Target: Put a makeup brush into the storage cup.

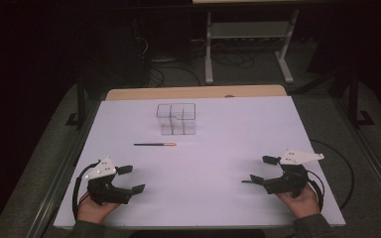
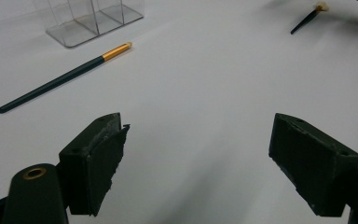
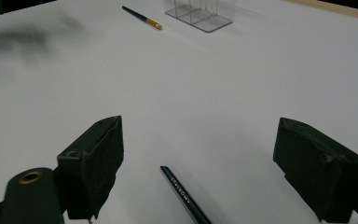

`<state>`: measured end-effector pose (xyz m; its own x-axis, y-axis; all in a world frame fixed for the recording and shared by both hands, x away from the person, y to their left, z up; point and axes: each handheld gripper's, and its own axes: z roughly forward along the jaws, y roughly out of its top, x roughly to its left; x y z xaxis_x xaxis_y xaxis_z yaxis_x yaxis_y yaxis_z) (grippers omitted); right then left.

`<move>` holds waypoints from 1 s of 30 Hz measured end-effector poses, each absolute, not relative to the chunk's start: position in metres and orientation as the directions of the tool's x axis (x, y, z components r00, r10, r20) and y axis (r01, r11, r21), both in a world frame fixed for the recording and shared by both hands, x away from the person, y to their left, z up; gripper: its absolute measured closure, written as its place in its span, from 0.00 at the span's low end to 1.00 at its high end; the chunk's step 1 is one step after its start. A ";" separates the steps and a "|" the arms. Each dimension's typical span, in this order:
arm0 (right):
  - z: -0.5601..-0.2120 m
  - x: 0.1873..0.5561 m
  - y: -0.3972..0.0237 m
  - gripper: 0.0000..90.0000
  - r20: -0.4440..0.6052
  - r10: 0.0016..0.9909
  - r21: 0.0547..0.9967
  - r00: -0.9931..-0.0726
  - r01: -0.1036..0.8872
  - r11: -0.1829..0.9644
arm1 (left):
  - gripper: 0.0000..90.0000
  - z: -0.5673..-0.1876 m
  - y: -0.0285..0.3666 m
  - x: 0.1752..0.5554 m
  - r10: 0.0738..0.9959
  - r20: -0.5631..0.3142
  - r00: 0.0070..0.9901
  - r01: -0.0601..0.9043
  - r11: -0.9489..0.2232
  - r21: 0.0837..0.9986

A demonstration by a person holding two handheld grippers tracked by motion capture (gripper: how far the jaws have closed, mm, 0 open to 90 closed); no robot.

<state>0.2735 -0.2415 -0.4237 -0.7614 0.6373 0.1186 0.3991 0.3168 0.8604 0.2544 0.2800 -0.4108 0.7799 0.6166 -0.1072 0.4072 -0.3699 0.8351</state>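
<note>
A clear plastic organiser [image 1: 176, 119] with several compartments stands on the white table [image 1: 213, 129], toward the far middle. A dark pencil with a gold band [image 1: 155, 144] lies flat just in front of it. My left gripper [image 1: 133, 179] rests at the near left, open and holding nothing; its view has the same pencil [image 2: 65, 77] and the organiser [image 2: 93, 21] ahead. My right gripper [image 1: 258, 170] sits at the near right, also open. A second dark pencil with lettering [image 3: 184, 196] lies on the table between its jaws, untouched by either pad.
In the left gripper view, a dark stick with a pale tip [image 2: 307, 18] lies far off at the top right. Beyond the table's wooden far edge [image 1: 193, 92] stands a grey metal frame [image 1: 248, 34] on a dark floor with cables.
</note>
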 end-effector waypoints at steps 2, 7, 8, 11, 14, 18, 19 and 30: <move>-0.424 0.274 -0.242 0.17 0.117 0.637 0.861 -0.762 0.398 0.318 | 0.19 -0.411 0.279 0.255 0.612 -0.103 0.784 0.403 -0.376 0.834; -0.423 0.273 -0.242 0.17 0.115 0.637 0.861 -0.762 0.397 0.318 | 0.19 -0.412 0.279 0.256 0.610 -0.105 0.786 0.404 -0.377 0.833; -0.423 0.273 -0.242 0.17 0.118 0.639 0.862 -0.760 0.398 0.315 | 0.19 -0.412 0.279 0.256 0.609 -0.102 0.786 0.403 -0.380 0.832; -0.424 0.274 -0.242 0.17 0.117 0.639 0.862 -0.760 0.398 0.315 | 0.19 -0.411 0.280 0.256 0.611 -0.104 0.785 0.405 -0.379 0.832; -0.424 0.274 -0.243 0.17 0.119 0.640 0.861 -0.759 0.400 0.314 | 0.19 -0.411 0.280 0.256 0.612 -0.104 0.784 0.404 -0.376 0.834; -0.423 0.273 -0.243 0.17 0.117 0.640 0.862 -0.759 0.398 0.314 | 0.20 -0.411 0.280 0.256 0.608 -0.101 0.787 0.400 -0.379 0.835; -0.423 0.273 -0.243 0.17 0.117 0.641 0.863 -0.759 0.397 0.313 | 0.20 -0.411 0.280 0.255 0.608 -0.100 0.787 0.400 -0.381 0.834; -0.422 0.271 -0.244 0.17 0.116 0.645 0.866 -0.755 0.395 0.307 | 0.20 -0.409 0.278 0.255 0.608 -0.091 0.789 0.396 -0.389 0.832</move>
<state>0.2713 -0.2437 -0.4221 -0.7552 0.6451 0.1160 0.3949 0.3066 0.8660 0.2548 0.2785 -0.4086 0.7889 0.6077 -0.0909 0.3958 -0.3895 0.8316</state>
